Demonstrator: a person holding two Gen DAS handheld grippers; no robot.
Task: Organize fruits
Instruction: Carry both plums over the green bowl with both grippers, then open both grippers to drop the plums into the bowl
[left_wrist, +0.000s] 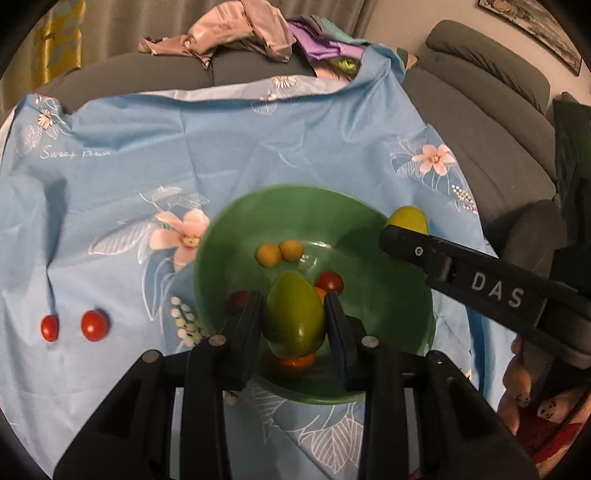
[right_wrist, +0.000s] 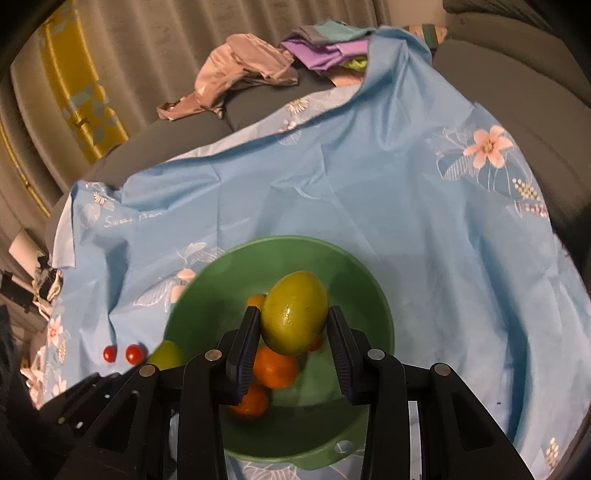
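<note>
A green bowl sits on a blue floral cloth. My left gripper is shut on a green lemon and holds it over the bowl. My right gripper is shut on a yellow-green lemon above the same bowl; that lemon also shows in the left wrist view. In the bowl lie two small yellow fruits, cherry tomatoes and oranges. Two cherry tomatoes lie on the cloth left of the bowl.
Crumpled pink and purple clothes lie on the grey sofa behind the cloth. The right gripper's arm crosses the bowl's right side in the left wrist view. Curtains hang at the back.
</note>
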